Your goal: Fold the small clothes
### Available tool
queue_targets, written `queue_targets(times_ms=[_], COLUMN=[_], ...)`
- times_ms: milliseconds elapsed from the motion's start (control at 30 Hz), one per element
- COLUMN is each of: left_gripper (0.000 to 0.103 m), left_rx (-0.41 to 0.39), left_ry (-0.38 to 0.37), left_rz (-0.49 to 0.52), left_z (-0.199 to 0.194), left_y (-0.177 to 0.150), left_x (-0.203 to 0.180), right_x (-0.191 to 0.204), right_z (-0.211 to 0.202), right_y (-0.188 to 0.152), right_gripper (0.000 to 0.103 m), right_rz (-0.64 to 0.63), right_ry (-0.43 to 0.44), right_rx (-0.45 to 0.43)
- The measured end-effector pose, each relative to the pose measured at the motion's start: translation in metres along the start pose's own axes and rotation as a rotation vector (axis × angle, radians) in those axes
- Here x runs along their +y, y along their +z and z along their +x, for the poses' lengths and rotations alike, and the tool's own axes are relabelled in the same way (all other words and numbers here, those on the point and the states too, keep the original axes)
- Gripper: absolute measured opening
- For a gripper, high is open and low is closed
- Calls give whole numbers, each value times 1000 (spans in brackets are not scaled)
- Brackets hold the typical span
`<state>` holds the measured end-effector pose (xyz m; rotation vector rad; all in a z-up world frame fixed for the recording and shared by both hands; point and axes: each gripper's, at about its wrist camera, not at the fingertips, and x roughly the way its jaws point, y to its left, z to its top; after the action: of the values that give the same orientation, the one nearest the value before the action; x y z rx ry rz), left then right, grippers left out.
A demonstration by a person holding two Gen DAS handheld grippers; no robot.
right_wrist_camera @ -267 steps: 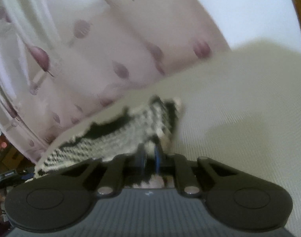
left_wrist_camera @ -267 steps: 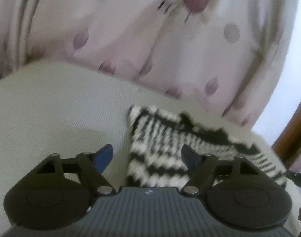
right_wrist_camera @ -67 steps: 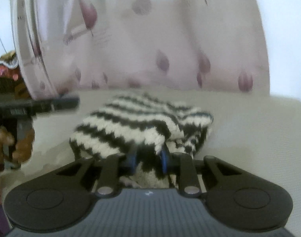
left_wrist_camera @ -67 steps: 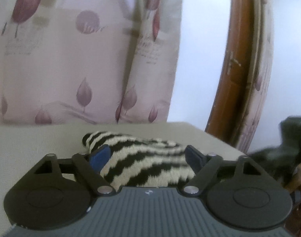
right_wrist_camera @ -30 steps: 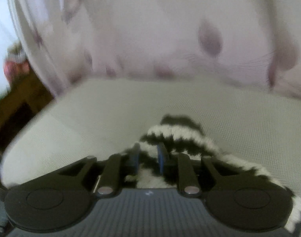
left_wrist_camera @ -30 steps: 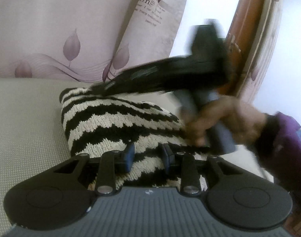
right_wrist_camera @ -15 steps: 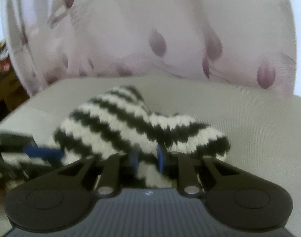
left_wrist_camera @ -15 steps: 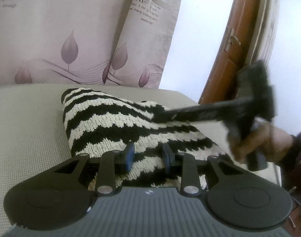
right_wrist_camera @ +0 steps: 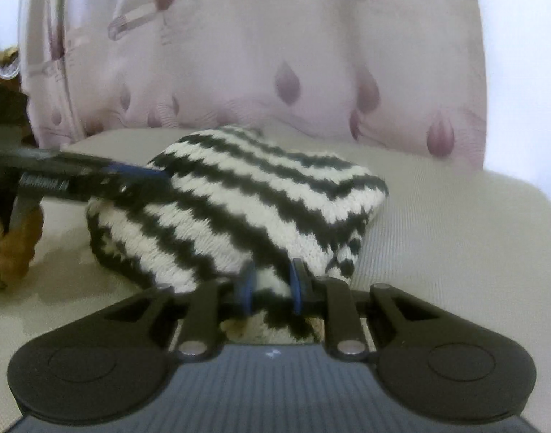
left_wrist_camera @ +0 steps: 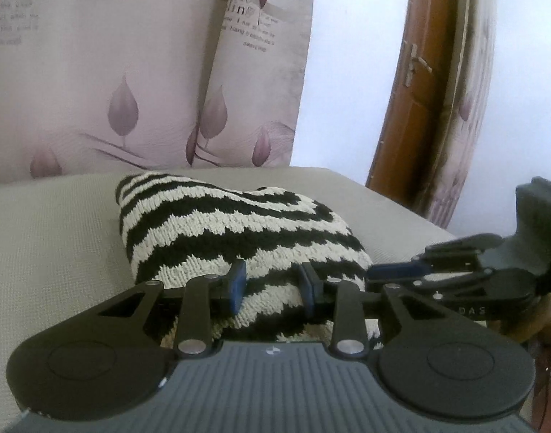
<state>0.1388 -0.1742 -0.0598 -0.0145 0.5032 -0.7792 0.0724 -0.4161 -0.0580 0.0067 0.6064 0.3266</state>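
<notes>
Both tools level, clamping knit [left_wrist_camera: 239, 231]

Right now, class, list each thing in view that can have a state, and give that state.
Knit: folded into a bundle, lying on the cushion.
Left gripper: shut on the knit's near edge.
Right gripper: shut on the knit's other edge.
Door: cannot tell whether shut.
</notes>
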Motion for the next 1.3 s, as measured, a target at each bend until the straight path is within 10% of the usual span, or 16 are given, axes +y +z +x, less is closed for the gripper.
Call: queue_targets(times_ms=[167, 433, 1300], left_gripper=[54, 41, 50], left_rx=[-52, 23, 58], left_ry=[18, 51, 153], left_rz=[0, 3, 63], left_z=[-34, -33, -32], left_y=[-5, -23, -21], left_x=[-8, -6, -23], right_x=[-5, -14, -16], right_z=[3, 2, 3], right_y=[-11, -11, -12], right_gripper=[19, 20, 21], right_rz=[45, 107, 127], right_ry=[29, 78, 80], right_rx=[-56, -69, -80])
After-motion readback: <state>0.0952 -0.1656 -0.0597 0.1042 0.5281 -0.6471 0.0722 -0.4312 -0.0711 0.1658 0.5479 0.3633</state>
